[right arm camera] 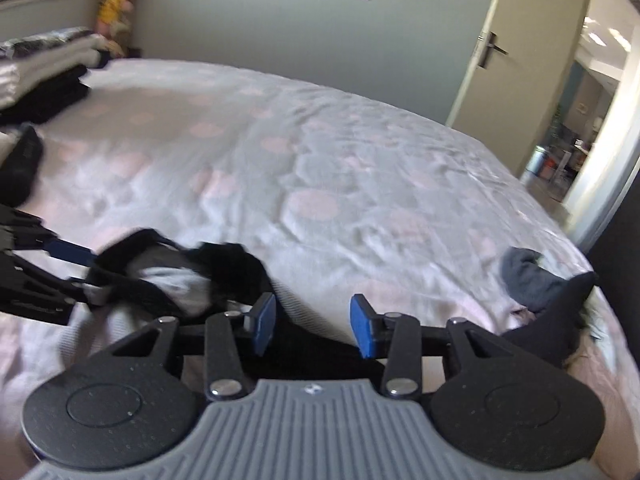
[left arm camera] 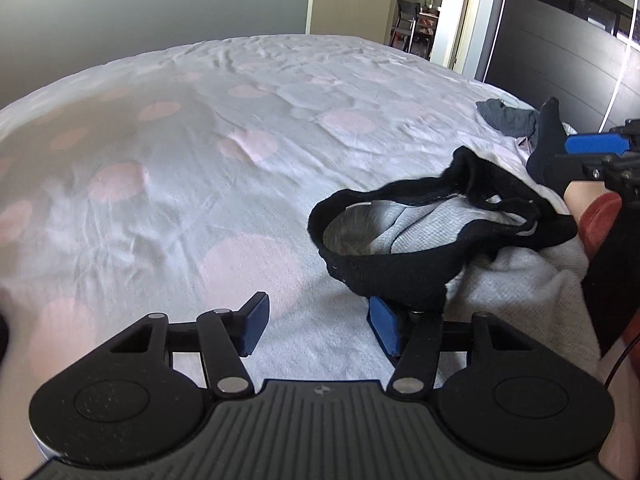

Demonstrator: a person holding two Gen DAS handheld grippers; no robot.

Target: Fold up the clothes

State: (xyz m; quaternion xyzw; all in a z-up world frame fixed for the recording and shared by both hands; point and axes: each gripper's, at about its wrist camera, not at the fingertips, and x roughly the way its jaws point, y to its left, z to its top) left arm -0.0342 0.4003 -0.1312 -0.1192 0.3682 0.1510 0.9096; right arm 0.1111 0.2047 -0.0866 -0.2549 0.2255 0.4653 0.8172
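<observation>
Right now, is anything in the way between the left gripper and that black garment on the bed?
Nothing visible is. The left gripper is open, and the black garment already droops over its right finger, with only bedsheet between the jaws. The right gripper is open and apart from it.

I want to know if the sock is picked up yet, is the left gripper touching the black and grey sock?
Touching. In the left wrist view the black and grey sock drapes over the right blue finger of the open left gripper; the other finger is bare.
</observation>
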